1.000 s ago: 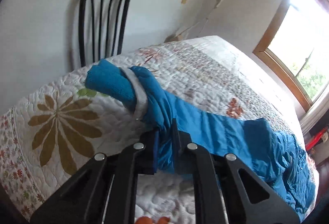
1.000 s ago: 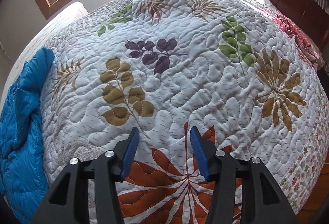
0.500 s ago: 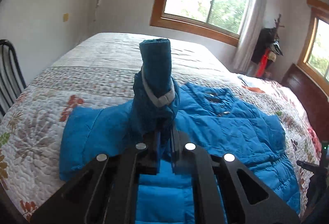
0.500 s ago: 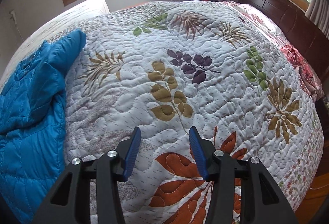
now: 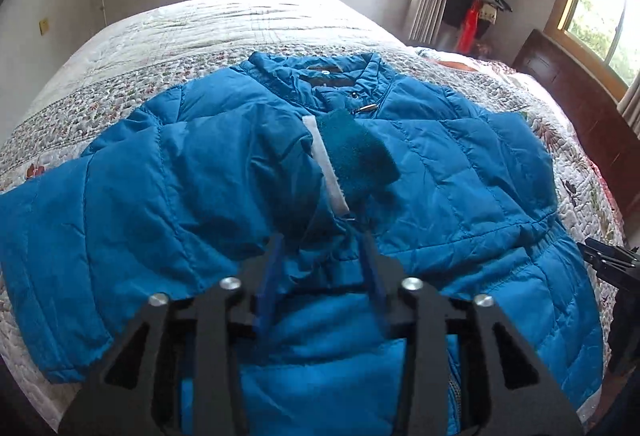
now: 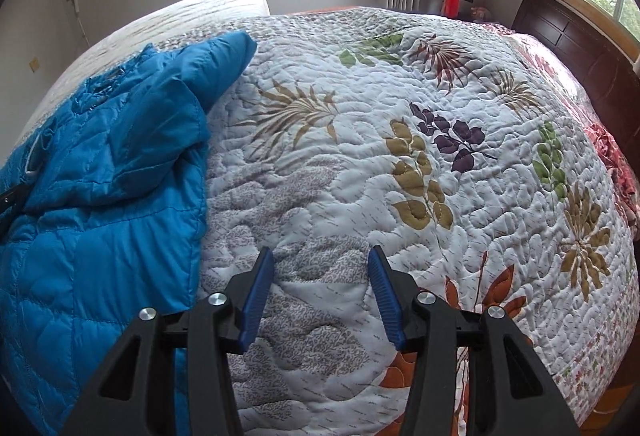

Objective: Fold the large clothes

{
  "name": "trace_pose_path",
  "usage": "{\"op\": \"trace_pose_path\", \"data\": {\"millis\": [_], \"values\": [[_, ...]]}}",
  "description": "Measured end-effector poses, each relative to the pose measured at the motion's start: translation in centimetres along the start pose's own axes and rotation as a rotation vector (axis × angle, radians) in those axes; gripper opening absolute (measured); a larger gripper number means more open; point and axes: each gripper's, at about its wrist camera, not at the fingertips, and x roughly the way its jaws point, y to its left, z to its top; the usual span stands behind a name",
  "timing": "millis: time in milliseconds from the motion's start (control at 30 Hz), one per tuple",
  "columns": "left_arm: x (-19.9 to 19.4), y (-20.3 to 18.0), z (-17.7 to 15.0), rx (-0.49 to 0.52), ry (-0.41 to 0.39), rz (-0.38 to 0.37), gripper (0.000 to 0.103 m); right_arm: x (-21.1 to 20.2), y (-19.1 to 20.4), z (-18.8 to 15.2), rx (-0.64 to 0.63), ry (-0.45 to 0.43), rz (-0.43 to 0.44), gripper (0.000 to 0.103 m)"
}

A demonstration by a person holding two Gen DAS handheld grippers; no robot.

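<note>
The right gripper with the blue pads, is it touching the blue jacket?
Apart. In the right wrist view the right gripper hangs open over bare quilt, and a strip of quilt shows between its left finger and the edge of the blue puffer jacket.

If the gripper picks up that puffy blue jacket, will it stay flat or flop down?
Probably flop: the blue jacket lies soft and creased, and its sleeve already bends across the front. The quilted puffiness suggests it's light for its size. The shiny fabric may slip.
</note>
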Motion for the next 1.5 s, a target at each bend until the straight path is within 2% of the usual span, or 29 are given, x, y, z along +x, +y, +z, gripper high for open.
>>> {"op": "trace_pose_path", "data": {"millis": [133, 200, 267, 333, 400, 500, 633, 767, 800, 867, 1000, 1067, 1133, 1200, 1367, 1500], "values": [[-2.9, -0.4, -0.1, 0.032, -0.053, 0.029, 0.048, -1.3, 0.2, 0.2, 0.007, -0.034, 0.015, 0.050], [-4.2, 0.0, 0.0, 0.027, -0.062, 0.038, 0.048, -2.8, 1.0, 0.5, -0.009, -0.065, 0.049, 0.050], [-5.2, 1.2, -0.3, 0.015, -0.057, 0.078, 0.048, -4.0, 2.4, 1.1, -0.038, -0.075, 0.094, 0.050], [-5.9, 2.8, -0.7, -0.006, -0.048, 0.142, 0.051, -4.7, 4.4, 1.6, -0.079, -0.055, 0.163, 0.050], [-6.5, 4.7, -1.1, -0.045, -0.036, 0.175, 0.051, -5.1, 7.1, 2.3, -0.132, -0.025, 0.241, 0.050], [-6.7, 7.2, -1.6, -0.084, -0.026, 0.241, 0.051, -5.1, 12.2, 3.6, -0.229, 0.026, 0.327, 0.050], [-5.9, 9.4, -1.9, -0.126, 0.001, 0.226, 0.051, -3.4, 19.2, 5.4, -0.319, 0.092, 0.387, 0.050], [-4.8, 10.4, -2.4, -0.146, 0.023, 0.197, 0.051, -0.9, 24.3, 7.6, -0.322, 0.148, 0.450, 0.052], [-4.7, 10.6, -2.4, -0.147, 0.025, 0.192, 0.051, -0.3, 25.4, 8.1, -0.316, 0.162, 0.478, 0.055], [-4.5, 10.9, -2.5, -0.152, 0.025, 0.185, 0.051, 0.8, 27.4, 8.9, -0.319, 0.185, 0.502, 0.068], [-4.5, 11.1, -2.6, -0.154, 0.026, 0.176, 0.051, 3.5, 30.6, 9.4, -0.324, 0.230, 0.500, 0.072], [-4.4, 11.1, -2.6, -0.154, 0.025, 0.177, 0.051, 4.6, 31.6, 9.2, -0.342, 0.231, 0.458, 0.065], [-4.4, 11.2, -2.5, -0.161, 0.026, 0.168, 0.051, 4.8, 32.2, 8.9, -0.366, 0.218, 0.485, 0.037], [-4.8, 11.3, -2.5, -0.171, 0.019, 0.168, 0.051, 4.0, 32.1, 8.6, -0.372, 0.195, 0.514, 0.025], [-7.6, 11.7, -1.8, -0.185, -0.057, 0.171, 0.051, 0.5, 29.3, 9.9, -0.348, 0.080, 0.543, 0.021], [-8.1, 11.2, -1.1, -0.166, -0.081, 0.196, 0.052, -2.0, 24.8, 10.9, -0.288, -0.001, 0.475, 0.021]]}}
